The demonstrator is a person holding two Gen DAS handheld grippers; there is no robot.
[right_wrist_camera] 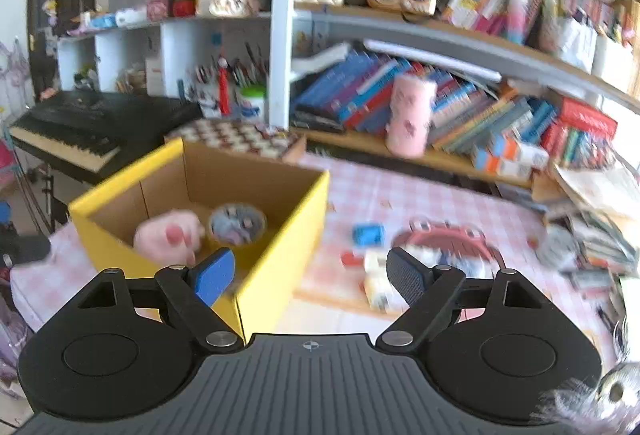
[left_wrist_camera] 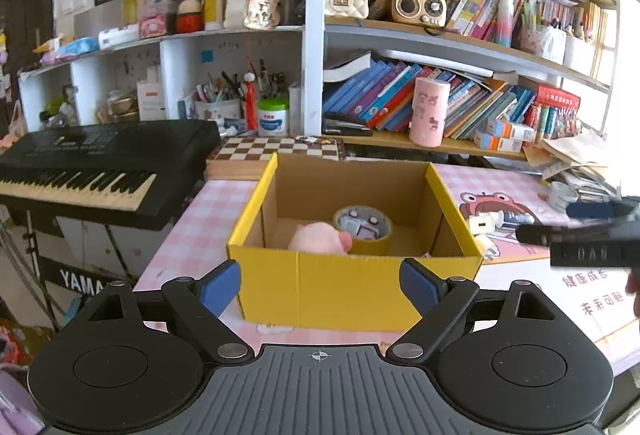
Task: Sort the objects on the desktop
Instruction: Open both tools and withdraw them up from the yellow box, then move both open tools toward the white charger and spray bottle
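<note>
1. Left wrist view: the left tool (left_wrist_camera: pixel 320 285) hangs with its blue pads spread wide and nothing between them, in front of an open yellow cardboard box (left_wrist_camera: pixel 356 289) on a pink checked worktop (left_wrist_camera: pixel 200 231).
2. Inside the box lie a pink plush toy (left_wrist_camera: pixel 318 239) and a roll of yellow tape (left_wrist_camera: pixel 366 231), touching each other near the box's front wall.
3. To the right of the box, on the worktop's printed mat, lies a white plug adapter (left_wrist_camera: pixel 484 225). The dark body of the other tool reaches in from the right edge just beyond it.
4. Right wrist view, blurred: the right tool (right_wrist_camera: pixel 312 275) is also spread and empty. It points at the worktop just right of the box.
5. Between and just past its pads sits a white blocky piece (right_wrist_camera: pixel 376 279), probably the same adapter. A small blue object (right_wrist_camera: pixel 368 234) and a small red one (right_wrist_camera: pixel 352 259) lie near it; the blur hides what they are.
6. Handling, as a judgement: the adapter looks rigid, light and smooth. It should take a firm pinch across its flat sides, not across the prongs.
7. The small blue and red pieces look light and hard. They could skid on the smooth mat, so a low, square approach suits them.
8. The plush is soft and the tape roll stiff; both seem already sorted.
9. A keyboard, a chessboard and crowded bookshelves stand behind.
</note>
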